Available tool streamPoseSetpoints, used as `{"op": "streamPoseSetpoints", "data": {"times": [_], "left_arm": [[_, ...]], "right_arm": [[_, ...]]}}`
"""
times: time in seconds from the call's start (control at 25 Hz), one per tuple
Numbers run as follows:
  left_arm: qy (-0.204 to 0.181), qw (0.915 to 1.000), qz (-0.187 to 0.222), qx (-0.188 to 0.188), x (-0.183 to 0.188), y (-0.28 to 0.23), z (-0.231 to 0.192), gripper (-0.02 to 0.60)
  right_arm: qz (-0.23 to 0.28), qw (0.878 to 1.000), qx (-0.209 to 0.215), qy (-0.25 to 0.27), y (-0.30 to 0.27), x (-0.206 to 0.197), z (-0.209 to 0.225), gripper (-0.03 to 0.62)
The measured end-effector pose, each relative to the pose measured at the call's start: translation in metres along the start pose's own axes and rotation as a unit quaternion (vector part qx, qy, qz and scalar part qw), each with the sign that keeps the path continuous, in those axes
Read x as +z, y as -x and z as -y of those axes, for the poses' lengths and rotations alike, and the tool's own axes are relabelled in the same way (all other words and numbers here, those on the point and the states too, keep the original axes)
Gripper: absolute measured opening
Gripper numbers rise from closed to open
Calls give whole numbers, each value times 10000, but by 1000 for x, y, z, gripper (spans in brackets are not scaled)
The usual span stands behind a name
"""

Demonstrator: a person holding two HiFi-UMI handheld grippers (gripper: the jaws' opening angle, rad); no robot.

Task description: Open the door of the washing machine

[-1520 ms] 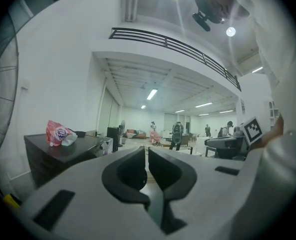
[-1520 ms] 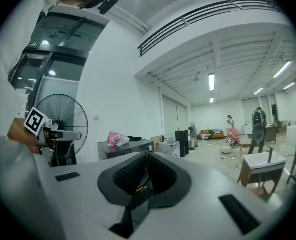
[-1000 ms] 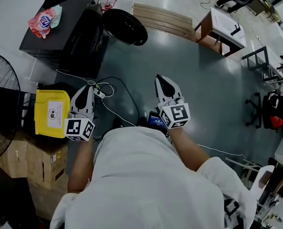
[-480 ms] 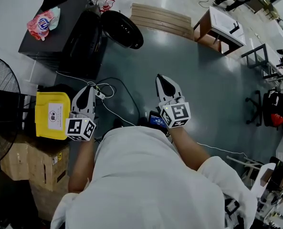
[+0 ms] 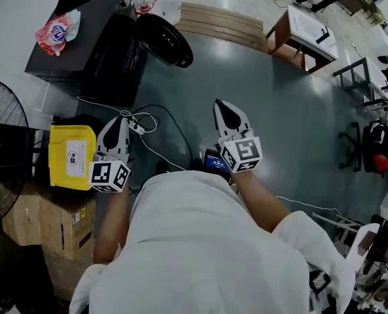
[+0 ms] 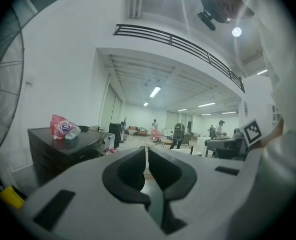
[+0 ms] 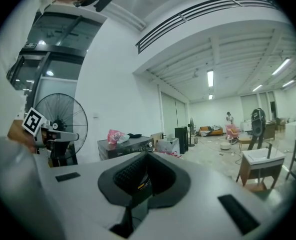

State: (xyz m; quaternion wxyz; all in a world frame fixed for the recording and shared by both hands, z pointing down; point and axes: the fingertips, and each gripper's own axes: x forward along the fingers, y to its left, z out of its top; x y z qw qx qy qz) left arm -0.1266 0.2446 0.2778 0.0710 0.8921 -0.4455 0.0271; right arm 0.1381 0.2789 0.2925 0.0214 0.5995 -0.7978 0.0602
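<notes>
Both tongs were clenched with nothing between the jaws: the left gripper point(image 5: 120, 120) and the right gripper point(image 5: 222, 106) were held out level in front of the person, side by side over the grey floor point(image 5: 272, 110). The left gripper view confirmed its jaws point(image 6: 147, 152) were pressed together on nothing, and the right gripper view showed the same point(image 7: 145, 157).

The washing machine point(image 5: 82, 34) stood well apart from both grippers, at the upper left of the head view, against the wall. A red-and-white bag point(image 5: 56, 30) lay on its top. The round dark door point(image 5: 171, 39) showed at the machine's front, on the side toward the open floor. It appeared to stand angled away from the cabinet, but whether it was latched could not be told at this range.

Handling, as a judgement:
- The door was probably rigid, hinged at one side and moderately light, so it would swing on a fixed arc.
- The smooth rim was likely slippery, and any glazed centre should not be gripped or pushed.
- The best hold would be the rim or handle recess opposite the hinge.
- A latch, if engaged, would call for a short firm pull and then a light follow along the arc.
- The jaws would first have to be released.
</notes>
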Motion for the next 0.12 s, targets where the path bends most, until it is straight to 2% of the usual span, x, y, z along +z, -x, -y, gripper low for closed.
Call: {"op": "streamPoseSetpoints", "data": {"times": [0.12], "left_arm": [[3, 10000, -7, 4, -2, -4, 4, 18]], "right_arm": [[-21, 10000, 34, -17, 0, -2, 5, 34]]}}
